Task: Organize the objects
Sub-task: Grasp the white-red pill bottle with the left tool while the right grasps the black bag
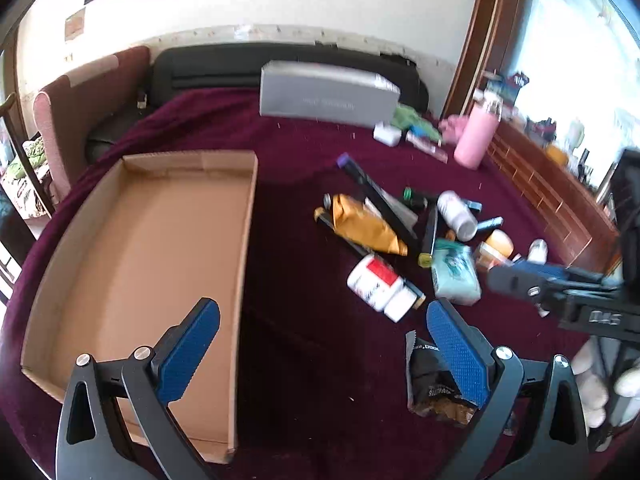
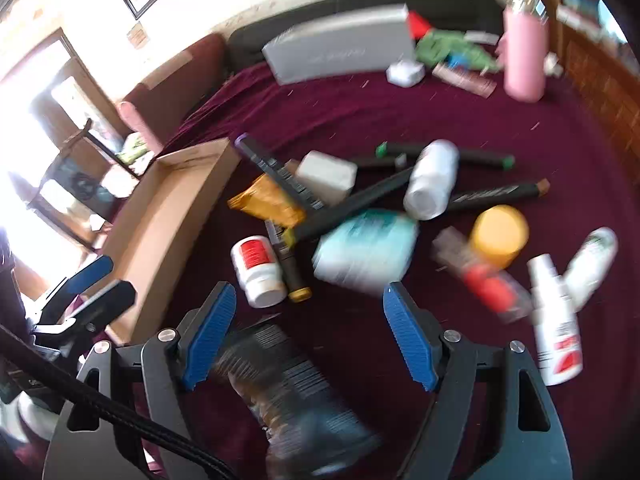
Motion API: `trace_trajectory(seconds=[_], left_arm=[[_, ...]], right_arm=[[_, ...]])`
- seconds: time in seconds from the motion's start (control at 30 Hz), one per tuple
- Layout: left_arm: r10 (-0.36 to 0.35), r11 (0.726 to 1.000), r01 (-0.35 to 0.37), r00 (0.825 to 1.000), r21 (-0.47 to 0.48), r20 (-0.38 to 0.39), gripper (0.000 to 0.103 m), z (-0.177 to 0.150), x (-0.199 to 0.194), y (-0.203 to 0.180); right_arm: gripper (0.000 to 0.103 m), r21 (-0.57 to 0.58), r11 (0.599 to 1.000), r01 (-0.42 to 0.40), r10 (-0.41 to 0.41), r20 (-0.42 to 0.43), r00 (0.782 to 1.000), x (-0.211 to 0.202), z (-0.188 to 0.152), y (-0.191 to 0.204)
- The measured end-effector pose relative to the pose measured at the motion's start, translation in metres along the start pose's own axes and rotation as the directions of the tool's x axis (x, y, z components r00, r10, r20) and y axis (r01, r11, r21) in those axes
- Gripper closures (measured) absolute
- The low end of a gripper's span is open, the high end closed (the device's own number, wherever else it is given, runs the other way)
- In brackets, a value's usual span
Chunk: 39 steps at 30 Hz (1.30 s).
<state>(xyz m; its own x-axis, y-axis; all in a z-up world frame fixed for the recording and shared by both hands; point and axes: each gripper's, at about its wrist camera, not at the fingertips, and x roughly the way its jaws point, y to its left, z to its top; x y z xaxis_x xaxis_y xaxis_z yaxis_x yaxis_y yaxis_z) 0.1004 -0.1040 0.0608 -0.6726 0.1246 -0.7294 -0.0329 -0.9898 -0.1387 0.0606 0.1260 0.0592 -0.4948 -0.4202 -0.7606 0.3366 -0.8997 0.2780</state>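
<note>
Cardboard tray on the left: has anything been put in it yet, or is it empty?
Empty, as far as visible: the cardboard tray shows only bare floor; the tongs hide its near corner.

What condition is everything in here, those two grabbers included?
cardboard tray: empty
left gripper: jaws wide open, holding nothing
right gripper: jaws open, dark snack packet below them
white pill bottle: capped, lying down
pink bottle: upright

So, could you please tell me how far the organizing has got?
Nothing looks sorted yet: the cardboard box is empty. In hand, nothing; both the left tool and right tool are open, the right one over a dark snack packet. The pile remains, including the red-labelled pill bottle and yellow pouch.
</note>
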Motion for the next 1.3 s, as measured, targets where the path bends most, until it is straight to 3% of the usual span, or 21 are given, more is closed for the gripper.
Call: trace_trajectory(seconds=[0.3, 0.5, 0.53, 0.6, 0.63, 0.67, 0.93, 1.17, 1.3], left_arm=[[0.025, 1.0, -0.025, 0.997, -0.003, -0.079, 0.002, 0.014, 0.047, -0.022], [0.02, 1.0, -0.02, 0.991, 0.002, -0.134, 0.004, 0.018, 0.079, -0.038], [0.022, 1.0, -0.021, 0.989, 0.006, -0.148, 0.01, 0.018, 0.084, -0.039], [-0.002, 1.0, 0.002, 0.984, -0.003, -0.176, 0.034, 0.014, 0.09, -0.038], [-0.038, 0.999, 0.035, 0.982, -0.017, -0.184, 0.052, 0.013, 0.092, -0.035], [-0.087, 0.996, 0.08, 0.981, -0.043, -0.176, 0.062, 0.012, 0.089, -0.031], [-0.084, 0.996, 0.079, 0.978, -0.03, -0.191, 0.062, 0.006, 0.079, -0.015], [0.053, 0.99, -0.032, 0.987, 0.138, -0.152, 0.062, 0.009, 0.093, -0.04], [-0.013, 0.992, 0.031, 0.989, 0.121, -0.147, 0.067, 0.005, 0.079, -0.034]], right_arm=[[0.026, -0.11, 0.992, -0.066, 0.059, -0.067, 0.996, -0.001, -0.033, 0.013], [0.026, -0.07, 0.993, -0.092, 0.087, -0.069, 0.994, -0.006, -0.046, 0.006], [0.026, -0.062, 0.994, -0.09, 0.086, -0.066, 0.994, -0.006, -0.046, 0.003], [0.026, -0.05, 0.994, -0.093, 0.09, -0.063, 0.994, -0.008, -0.048, 0.0], [0.026, -0.048, 0.994, -0.096, 0.093, -0.063, 0.994, -0.008, -0.048, -0.001], [0.026, -0.047, 0.994, -0.099, 0.096, -0.062, 0.994, -0.009, -0.047, -0.001], [0.026, -0.092, 0.989, -0.118, 0.109, -0.104, 0.989, 0.001, -0.05, 0.009], [0.025, -0.224, 0.969, -0.107, 0.072, -0.162, 0.984, 0.018, -0.057, 0.039], [0.025, -0.278, 0.959, -0.06, 0.012, -0.173, 0.985, 0.028, -0.057, 0.05]])
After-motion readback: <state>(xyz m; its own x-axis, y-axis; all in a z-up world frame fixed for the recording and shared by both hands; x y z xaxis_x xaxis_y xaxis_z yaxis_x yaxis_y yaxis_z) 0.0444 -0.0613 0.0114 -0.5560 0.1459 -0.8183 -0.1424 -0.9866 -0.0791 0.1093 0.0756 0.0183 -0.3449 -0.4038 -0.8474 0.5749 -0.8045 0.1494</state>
